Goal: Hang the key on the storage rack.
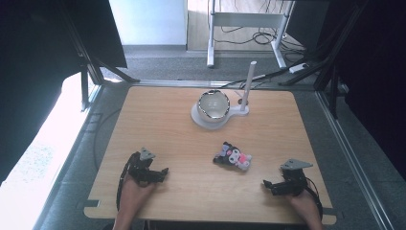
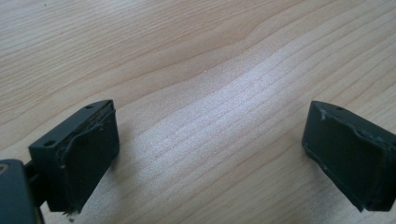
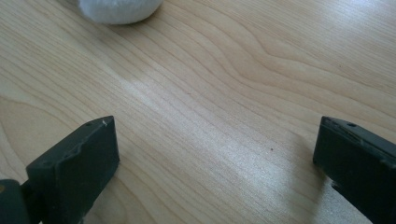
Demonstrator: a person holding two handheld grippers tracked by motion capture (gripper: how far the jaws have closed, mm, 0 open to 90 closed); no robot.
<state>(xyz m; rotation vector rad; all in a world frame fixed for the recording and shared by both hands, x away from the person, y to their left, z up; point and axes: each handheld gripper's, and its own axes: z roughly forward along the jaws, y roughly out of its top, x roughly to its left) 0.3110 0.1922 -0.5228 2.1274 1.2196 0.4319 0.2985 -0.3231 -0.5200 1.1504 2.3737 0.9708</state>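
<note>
I'm resting both tongs, left tongs [image 1: 162, 171] and right tongs [image 1: 268, 184], wide and empty on the near counter [image 1: 158, 120], plush toy [image 1: 233, 156] and bowl [image 1: 214, 104] untouched.

A small grey-pink-black plush toy [image 1: 233, 156] lies on the table's near half.

Bowl [image 1: 214, 105] behind plush toy [image 1: 232, 156] — table [image 1: 158, 120] centre.
</note>
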